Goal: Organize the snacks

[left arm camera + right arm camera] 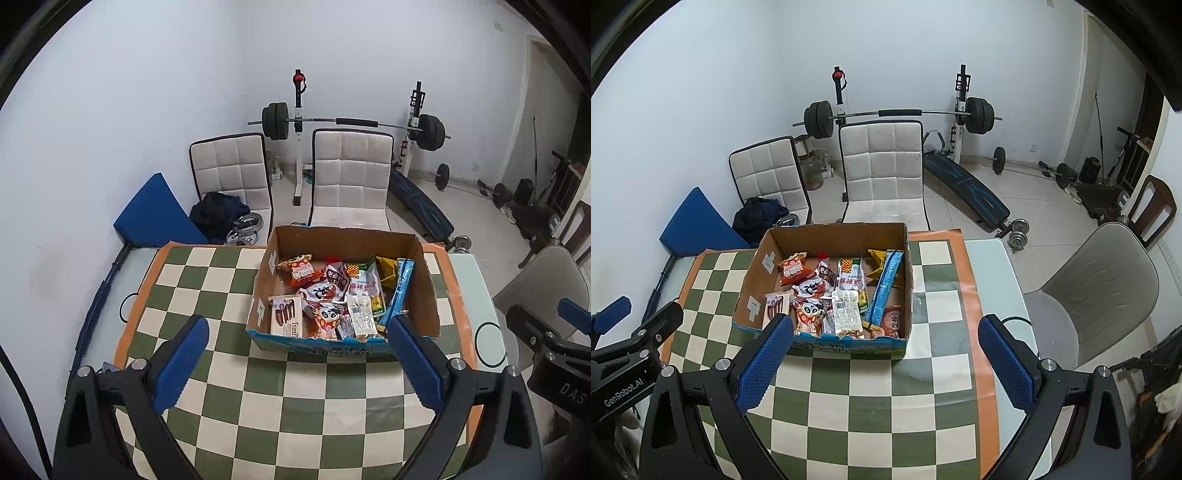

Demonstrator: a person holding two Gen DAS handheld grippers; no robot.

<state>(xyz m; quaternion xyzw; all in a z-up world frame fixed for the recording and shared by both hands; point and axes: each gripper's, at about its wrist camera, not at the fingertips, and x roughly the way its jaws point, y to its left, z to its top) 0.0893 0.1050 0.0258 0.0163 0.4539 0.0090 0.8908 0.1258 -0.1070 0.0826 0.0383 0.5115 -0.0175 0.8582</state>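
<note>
An open cardboard box point(338, 238) point(834, 234) stands on the checkered tablecloth point(295, 402) point(871, 398). It holds several snack packets point(332, 295) point(831, 291), among them a long blue packet point(400, 288) point(886, 284) leaning on the right wall. My left gripper point(297, 328) is open and empty, held above the cloth just in front of the box. My right gripper point(886, 328) is open and empty, in front of the box's right end. Each gripper shows at the edge of the other's view.
Two white padded chairs point(351, 177) point(881, 166) stand behind the table, a grey chair point(1100, 284) to its right. A barbell rack point(351, 122) and a weight bench point(967, 190) stand by the back wall. A blue cushion point(155, 214) leans at the left.
</note>
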